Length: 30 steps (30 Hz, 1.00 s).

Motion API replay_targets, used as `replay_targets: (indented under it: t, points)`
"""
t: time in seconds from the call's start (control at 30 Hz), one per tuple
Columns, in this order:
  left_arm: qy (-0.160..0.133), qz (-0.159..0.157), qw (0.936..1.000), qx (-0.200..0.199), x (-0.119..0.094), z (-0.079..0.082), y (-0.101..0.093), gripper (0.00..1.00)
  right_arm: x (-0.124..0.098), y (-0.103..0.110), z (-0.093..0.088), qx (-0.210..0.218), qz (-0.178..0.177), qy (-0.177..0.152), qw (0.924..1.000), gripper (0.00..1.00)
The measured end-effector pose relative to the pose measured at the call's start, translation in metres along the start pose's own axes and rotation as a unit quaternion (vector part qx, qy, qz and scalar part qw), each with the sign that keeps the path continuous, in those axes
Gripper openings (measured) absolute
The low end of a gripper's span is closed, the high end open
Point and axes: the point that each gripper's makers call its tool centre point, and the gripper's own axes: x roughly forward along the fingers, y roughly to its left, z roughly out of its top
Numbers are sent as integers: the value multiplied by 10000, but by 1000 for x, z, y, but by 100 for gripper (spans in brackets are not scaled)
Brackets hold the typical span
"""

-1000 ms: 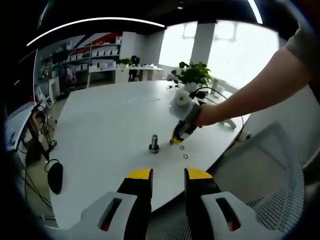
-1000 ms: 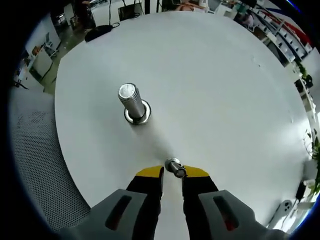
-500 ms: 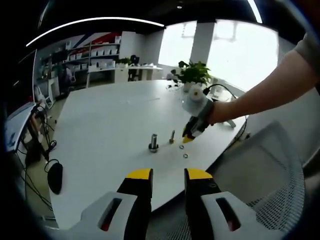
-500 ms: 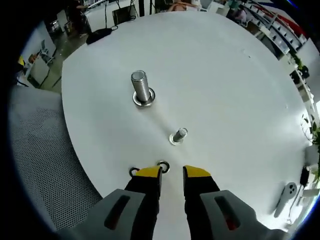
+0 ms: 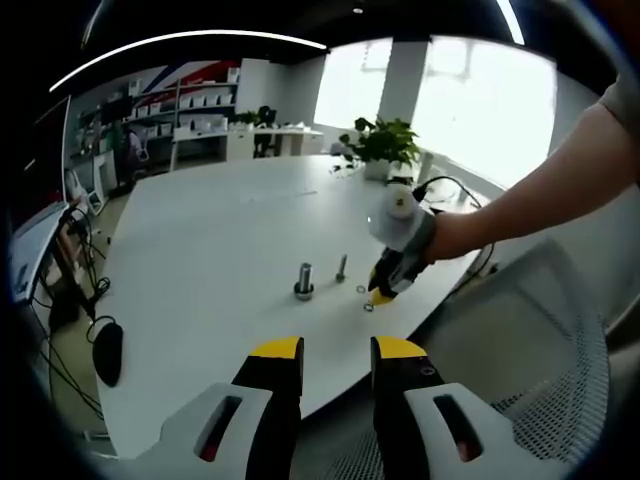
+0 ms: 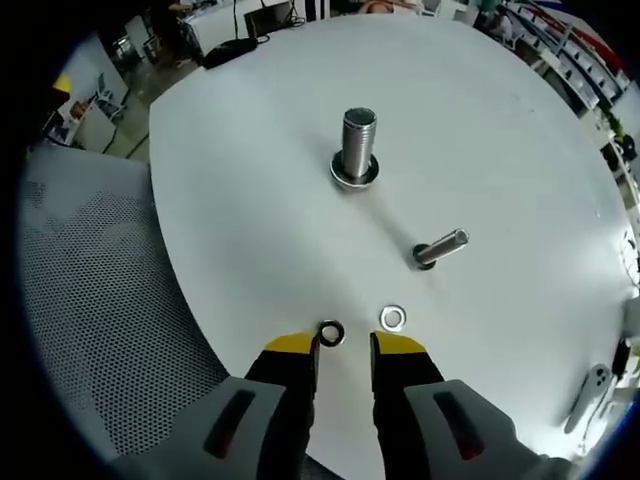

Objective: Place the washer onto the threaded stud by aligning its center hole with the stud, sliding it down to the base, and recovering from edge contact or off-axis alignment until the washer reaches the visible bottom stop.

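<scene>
At the right gripper (image 6: pixel 343 345), now a washer (image 6: pixel 331 333).

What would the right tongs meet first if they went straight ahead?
Probably the dark washer lying flat on the table, just before the right tongs. Beyond it stands the thin stud; depth is unclear.

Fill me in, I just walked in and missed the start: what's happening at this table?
A person is working with two handheld grippers at a white table. The right gripper is down over two washers; its open jaws bracket the dark washer, with the silver washer beside it. Beyond stand a large stud and a small stud, both bare. The left gripper hangs open off the table's edge.
</scene>
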Motion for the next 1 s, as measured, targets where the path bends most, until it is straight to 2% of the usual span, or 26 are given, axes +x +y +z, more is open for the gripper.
replay_targets:
  t: [0.13, 0.4, 0.73, 0.9, 1.0]
  points:
    - [-5, 17, 10000, -22, 0, 0, 1, 25, 3, 6, -2, -158, 30, 111, 9998, 24]
    - [4, 18, 10000, -21, 0, 0, 1, 25, 8, 2, -8, -402, 12, 330, 9986, 24]
    - [-20, 41, 10000, -9, 0, 1, 2, 24, 9, 2, -7, -482, 112, 340, 9982, 24]
    - [95, 13, 10000, -6, 2, -3, 1, 24, 10, 4, -5, -940, 193, 486, 9942, 23]
    - [33, 38, 10000, 3, 1, -1, 2, 24, 11, 6, -4, -1166, 217, 470, 9918, 22]
